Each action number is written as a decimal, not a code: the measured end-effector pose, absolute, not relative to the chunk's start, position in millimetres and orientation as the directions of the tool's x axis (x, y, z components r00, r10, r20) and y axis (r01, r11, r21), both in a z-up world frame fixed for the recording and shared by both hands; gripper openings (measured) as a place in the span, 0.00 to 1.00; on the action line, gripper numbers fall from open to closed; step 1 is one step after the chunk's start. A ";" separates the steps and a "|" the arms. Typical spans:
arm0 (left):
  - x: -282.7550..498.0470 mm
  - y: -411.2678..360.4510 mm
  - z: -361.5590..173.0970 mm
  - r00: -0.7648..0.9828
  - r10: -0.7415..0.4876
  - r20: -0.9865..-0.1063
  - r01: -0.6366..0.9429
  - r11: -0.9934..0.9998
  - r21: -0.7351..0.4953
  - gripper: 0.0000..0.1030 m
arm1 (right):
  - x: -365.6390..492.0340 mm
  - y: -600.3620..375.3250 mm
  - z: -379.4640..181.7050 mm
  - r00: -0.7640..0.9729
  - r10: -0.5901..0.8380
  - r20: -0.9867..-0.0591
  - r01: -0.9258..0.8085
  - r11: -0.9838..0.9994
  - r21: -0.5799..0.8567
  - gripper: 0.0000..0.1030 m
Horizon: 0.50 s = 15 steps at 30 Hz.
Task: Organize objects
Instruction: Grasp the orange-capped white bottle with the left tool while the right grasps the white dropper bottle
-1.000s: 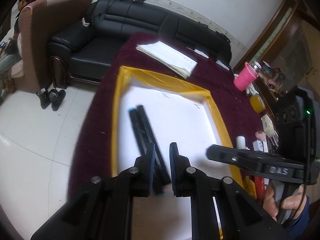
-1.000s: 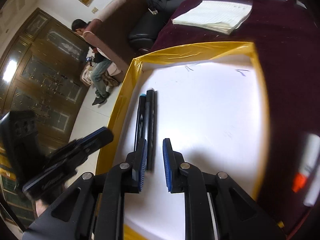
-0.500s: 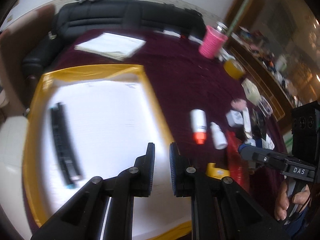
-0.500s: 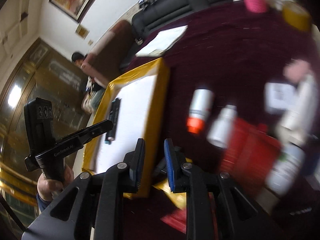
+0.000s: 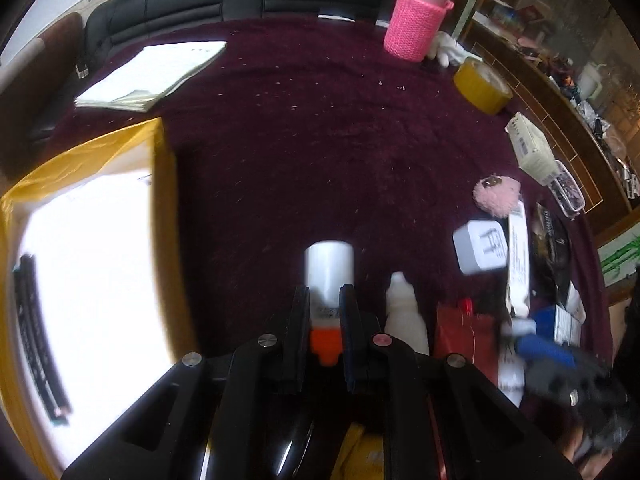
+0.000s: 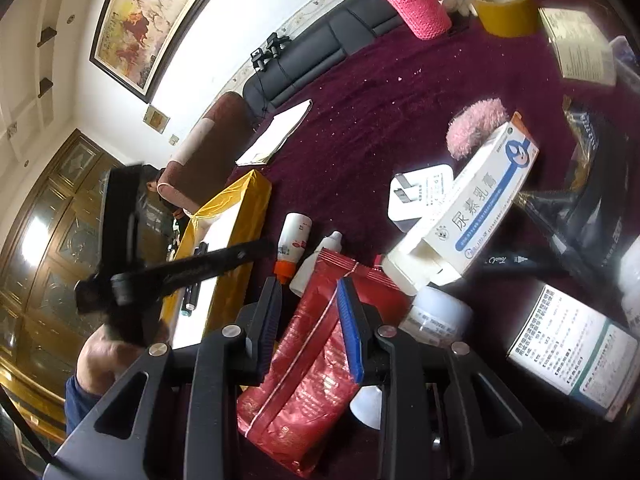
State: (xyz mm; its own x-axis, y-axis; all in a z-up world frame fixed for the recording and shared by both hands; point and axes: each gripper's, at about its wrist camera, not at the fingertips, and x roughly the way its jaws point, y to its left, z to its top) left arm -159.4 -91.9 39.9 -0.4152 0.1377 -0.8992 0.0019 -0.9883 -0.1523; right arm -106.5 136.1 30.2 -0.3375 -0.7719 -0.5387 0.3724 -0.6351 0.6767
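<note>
At the far left, two dark pens [image 5: 38, 336] lie side by side inside the yellow-rimmed tray [image 5: 162, 208], close to its left wall, their long axes running along that wall, away from the camera. The tray's white floor is overexposed. Right of the tray, on the dark red tablecloth [image 5: 320, 128], a white tube with an orange cap [image 5: 329, 276] lies flat with its long axis pointing straight away from the left wrist camera: orange cap toward the camera, blunt white end away.

The left gripper [image 5: 324, 320] sits over the cap end of this tube, its jaws narrow, one on each side of the tube. Motion blur keeps me from telling whether the pads press on it.

Just beside the tube on the right lies a small white bottle [image 5: 402, 312], roughly parallel, nozzle pointing away.

Next comes a red pouch [image 6: 316, 344]. In the right wrist view it lies lengthwise between the jaws of the right gripper [image 6: 308, 312], its sealed top edge pointing away toward the tube and bottle. Those jaws stand moderately apart with the pouch between them, and I cannot tell whether they touch it.

Further right are a white charger plug [image 6: 420, 196], a white and blue medicine box [image 6: 472, 208] lying at a slant, and a small white jar [image 6: 438, 316] near the box's open end. A pink fluffy ball [image 5: 496, 194] sits beyond the plug.
</note>
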 end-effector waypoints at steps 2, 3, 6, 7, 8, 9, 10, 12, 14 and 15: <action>-169.3 -85.6 35.9 -0.413 0.125 -0.902 0.003 -0.990 -0.139 0.17 | -104.9 138.0 30.5 -0.328 -0.788 -0.521 0.373 -0.615 0.695 0.25; -172.5 -82.5 34.7 -0.410 0.110 -0.905 0.002 -0.993 -0.121 0.21 | -104.4 138.7 30.2 -0.326 -0.792 -0.517 0.376 -0.610 0.698 0.25; -181.1 -75.3 20.8 -0.379 0.084 -0.922 0.004 -0.996 -0.093 0.21 | -104.4 140.4 29.0 -0.321 -0.796 -0.512 0.383 -0.604 0.699 0.26; -181.3 -74.5 18.6 -0.389 0.083 -0.918 -0.002 -0.996 -0.089 0.22 | -105.1 140.7 27.1 -0.320 -0.796 -0.514 0.379 -0.605 0.701 0.26; -180.3 -72.9 18.4 -0.401 0.066 -0.914 -0.012 -0.998 -0.067 0.22 | -105.4 140.7 26.3 -0.317 -0.797 -0.513 0.376 -0.603 0.704 0.26; -178.8 -73.9 19.4 -0.408 0.071 -0.910 -0.006 -0.997 -0.075 0.22 | -106.0 140.2 25.5 -0.315 -0.798 -0.514 0.376 -0.602 0.705 0.26; -175.8 -76.4 20.0 -0.411 0.085 -0.908 0.005 -0.995 -0.096 0.22 | -106.3 140.0 24.6 -0.317 -0.795 -0.518 0.375 -0.606 0.701 0.26; -166.9 -80.1 22.9 -0.424 0.110 -0.899 -0.001 -0.993 -0.121 0.22 | -106.8 138.1 24.0 -0.322 -0.786 -0.528 0.379 -0.618 0.689 0.26; -153.5 -83.9 33.0 -0.458 0.132 -0.879 -0.010 -0.990 -0.144 0.22 | -106.7 136.8 23.2 -0.328 -0.779 -0.534 0.386 -0.627 0.677 0.25; -144.8 -88.0 40.9 -0.483 0.154 -0.862 -0.020 -0.986 -0.165 0.22 | -106.2 135.8 23.3 -0.329 -0.776 -0.538 0.389 -0.631 0.672 0.25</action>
State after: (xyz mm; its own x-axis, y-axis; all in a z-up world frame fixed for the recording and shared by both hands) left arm -144.8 -88.0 40.9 -0.4829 0.1541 -0.8620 -0.0201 -0.9861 -0.1650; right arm -106.2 135.8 23.3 -0.3292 -0.7761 -0.5378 0.3891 -0.6305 0.6716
